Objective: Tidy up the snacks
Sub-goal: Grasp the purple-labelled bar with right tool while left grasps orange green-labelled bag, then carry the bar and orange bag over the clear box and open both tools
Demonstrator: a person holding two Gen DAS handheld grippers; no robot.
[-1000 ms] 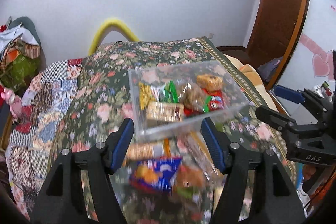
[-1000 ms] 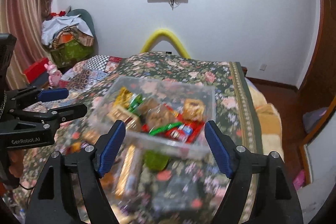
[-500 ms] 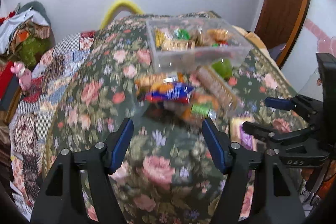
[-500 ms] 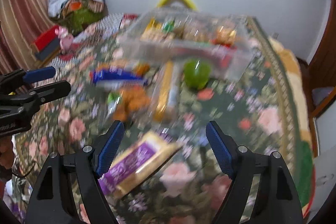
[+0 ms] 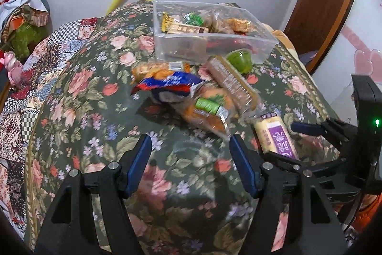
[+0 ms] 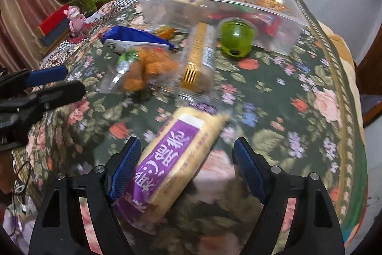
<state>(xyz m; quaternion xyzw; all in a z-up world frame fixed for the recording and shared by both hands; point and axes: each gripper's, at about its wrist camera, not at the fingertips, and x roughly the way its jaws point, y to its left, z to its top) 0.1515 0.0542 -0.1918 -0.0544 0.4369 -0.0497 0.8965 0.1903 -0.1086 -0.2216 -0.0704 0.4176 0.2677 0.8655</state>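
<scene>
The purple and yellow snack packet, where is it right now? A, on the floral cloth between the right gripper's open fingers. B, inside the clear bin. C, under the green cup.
A: the purple and yellow packet lies on the floral cloth between the open right gripper.

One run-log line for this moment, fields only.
left tool: open, empty | right tool: open, straddling purple-label pack, no grip | clear bin: part filled | loose snacks on floral cloth
</scene>
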